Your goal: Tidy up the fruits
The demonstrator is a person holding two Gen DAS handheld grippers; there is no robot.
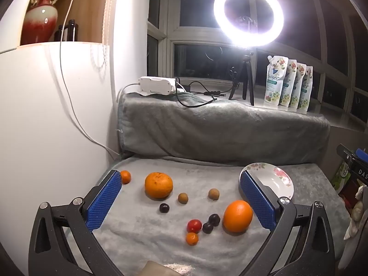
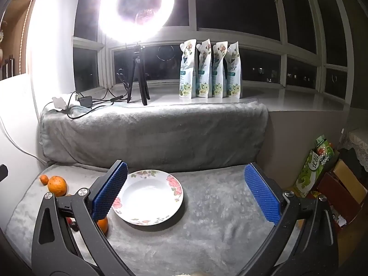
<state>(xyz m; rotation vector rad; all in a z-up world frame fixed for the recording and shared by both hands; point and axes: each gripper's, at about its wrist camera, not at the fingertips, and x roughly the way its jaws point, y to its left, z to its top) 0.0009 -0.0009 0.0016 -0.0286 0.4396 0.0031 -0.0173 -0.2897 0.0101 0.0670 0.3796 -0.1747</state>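
Note:
Fruit lies loose on a grey blanket (image 1: 142, 225). In the left wrist view I see a large bumpy orange (image 1: 158, 185), a smooth orange (image 1: 237, 216), a small tangerine (image 1: 125, 176), two brown longans (image 1: 183, 198), a red cherry tomato (image 1: 194, 225), a small kumquat (image 1: 192, 238) and dark grapes (image 1: 164, 208). A white flowered plate (image 2: 150, 196) stands empty; it also shows in the left wrist view (image 1: 276, 179). My left gripper (image 1: 180, 199) is open above the fruit, empty. My right gripper (image 2: 186, 191) is open over the plate, empty.
A ring light on a tripod (image 1: 248, 13), a white power strip (image 1: 156, 85) with cables and several refill pouches (image 2: 210, 69) stand on the windowsill behind a blanket-covered ledge. Boxes and bags (image 2: 322, 172) crowd the right side. A white cabinet (image 1: 46, 115) borders the left.

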